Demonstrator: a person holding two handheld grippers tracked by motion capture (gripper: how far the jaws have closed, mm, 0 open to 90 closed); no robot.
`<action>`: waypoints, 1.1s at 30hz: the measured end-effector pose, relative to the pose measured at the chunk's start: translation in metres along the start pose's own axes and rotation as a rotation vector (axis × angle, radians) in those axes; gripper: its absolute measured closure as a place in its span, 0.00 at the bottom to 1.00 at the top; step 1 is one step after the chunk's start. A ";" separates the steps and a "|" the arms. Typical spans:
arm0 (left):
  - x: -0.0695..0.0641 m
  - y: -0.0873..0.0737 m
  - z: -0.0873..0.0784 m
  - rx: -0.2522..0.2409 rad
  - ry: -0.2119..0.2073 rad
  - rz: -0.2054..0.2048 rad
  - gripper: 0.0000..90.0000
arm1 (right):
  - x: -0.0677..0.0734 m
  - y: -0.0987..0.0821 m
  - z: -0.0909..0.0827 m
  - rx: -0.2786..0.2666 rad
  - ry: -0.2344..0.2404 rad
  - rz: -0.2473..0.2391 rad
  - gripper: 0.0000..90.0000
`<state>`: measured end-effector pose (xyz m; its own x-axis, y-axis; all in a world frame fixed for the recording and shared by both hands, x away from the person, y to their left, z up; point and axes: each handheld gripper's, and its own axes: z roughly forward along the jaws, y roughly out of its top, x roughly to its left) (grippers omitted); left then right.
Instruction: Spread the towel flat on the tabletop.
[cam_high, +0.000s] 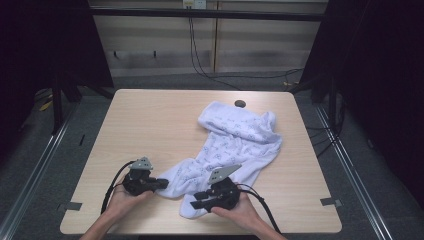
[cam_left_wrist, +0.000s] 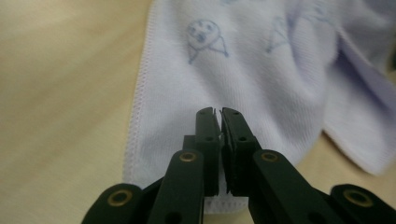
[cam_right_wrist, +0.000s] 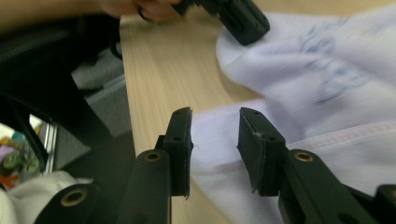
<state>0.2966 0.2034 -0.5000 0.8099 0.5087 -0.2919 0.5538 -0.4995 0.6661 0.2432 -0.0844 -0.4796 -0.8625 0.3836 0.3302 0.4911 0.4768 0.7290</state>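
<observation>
Your left gripper (cam_left_wrist: 220, 112) has its fingers pinched together on the hemmed edge of the pale printed cloth (cam_high: 235, 150), which spreads away ahead of those fingertips across the wooden table (cam_high: 150, 120), its stitched border running along their left side in the left gripper view. Your right gripper (cam_right_wrist: 215, 116) stands partly open, with a stitched corner of the same cloth lying in the gap between its fingers, the pads not pressing on it. Beyond those fingertips in the right gripper view, the left gripper sits on the cloth.
</observation>
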 end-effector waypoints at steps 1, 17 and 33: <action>-0.006 -0.003 -0.001 0.008 -0.008 0.010 0.95 | 0.002 -0.002 0.004 0.013 -0.008 -0.012 0.70; 0.010 -0.004 -0.019 -0.127 0.098 -0.052 0.77 | 0.010 -0.020 0.026 0.035 -0.014 -0.163 0.75; -0.001 -0.001 -0.003 -0.048 0.121 0.075 0.78 | -0.021 -0.029 -0.077 -0.140 -0.150 0.008 0.98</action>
<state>0.2950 0.2054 -0.4989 0.8179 0.5535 -0.1569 0.4803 -0.5069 0.7158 0.2371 -0.1670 -0.4619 -0.8258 0.5052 0.2507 0.4669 0.3632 0.8063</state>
